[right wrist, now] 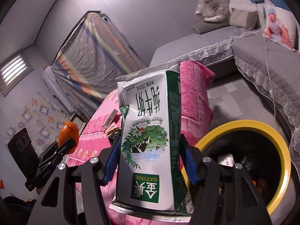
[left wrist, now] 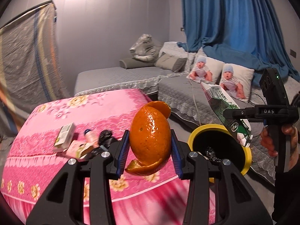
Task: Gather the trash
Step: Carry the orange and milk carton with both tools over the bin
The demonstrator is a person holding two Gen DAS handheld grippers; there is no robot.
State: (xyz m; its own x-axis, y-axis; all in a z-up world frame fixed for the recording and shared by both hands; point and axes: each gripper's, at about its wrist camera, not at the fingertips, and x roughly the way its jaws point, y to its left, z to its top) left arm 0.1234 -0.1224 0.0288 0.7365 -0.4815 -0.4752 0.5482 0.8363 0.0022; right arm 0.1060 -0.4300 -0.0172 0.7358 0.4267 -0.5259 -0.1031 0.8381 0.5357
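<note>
Carrying two items of trash to the bin. Orange peel: clamped between the left tongs, held above the pink-covered worktop, near its right edge. Milk carton: gripped upside down by the right tongs, poised over the yellow-rimmed bin at right. Advice: centre each item over the dark opening before releasing, carton first. Bin contents: crumpled dark wrappers, partly visible. Remaining on worktop, far left: small box, bottle, black bag.
</note>
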